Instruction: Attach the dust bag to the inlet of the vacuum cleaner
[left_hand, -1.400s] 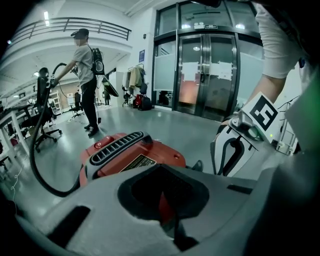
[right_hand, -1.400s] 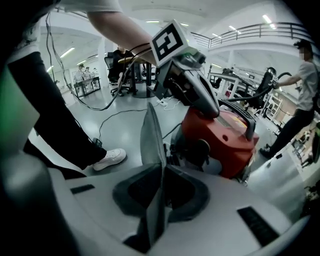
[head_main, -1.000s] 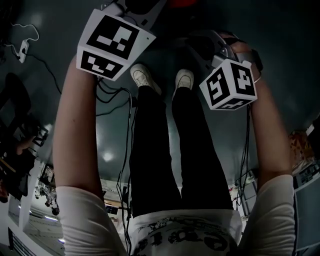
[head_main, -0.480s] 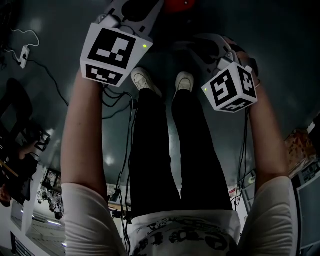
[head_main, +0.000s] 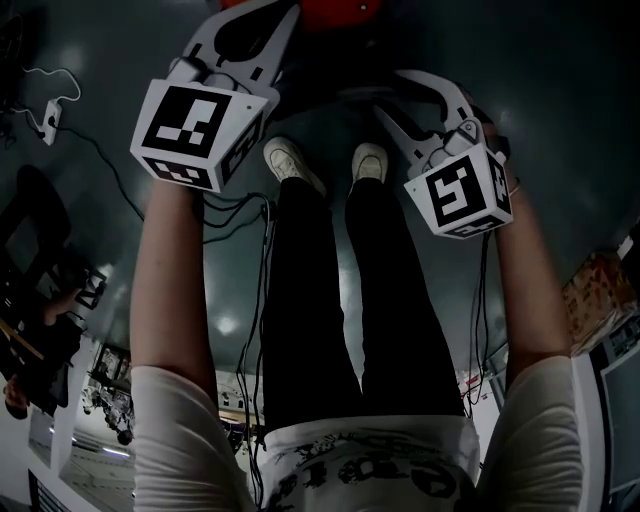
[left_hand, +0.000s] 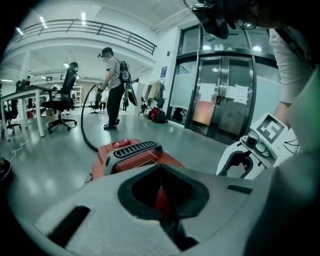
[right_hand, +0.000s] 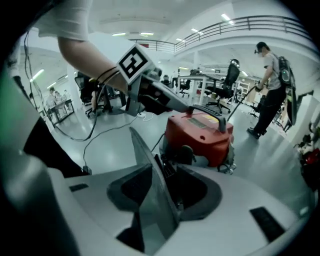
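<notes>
Item one, right gripper (head_main: 390, 90): its jaws are opening and already stand wide apart. A thin grey sheet (right_hand: 152, 190) stands upright in the gap between them, no longer pinched. I take it for the dust bag, seen edge-on, though I cannot confirm that. Item two, left gripper (head_main: 283, 17): its jaws are together with nothing between them. The red showing through the gripper's opening is only the machine beyond. I judge this gripper is kept closed and raised simply to stay out of the way. Item three, vacuum cleaner (right_hand: 200, 132): red body with a black handle on top. It stands on the floor (head_main: 560, 60), ahead of and below both grippers, and both point down toward it. Item four, a dark round fitting (right_hand: 186, 152): it sits low on the face of the machine nearest the right gripper. It may be the inlet, but I cannot be sure. Nothing that I can see is mounted on it, so I judge the attaching not yet done. Item five, cables (head_main: 240, 200): they trail over the floor behind and below the left gripper, by the operator's legs. Item six, a bystander (left_hand: 114, 85): far ahead of the left gripper, wearing a backpack unit and holding a hose, not involved.
</notes>
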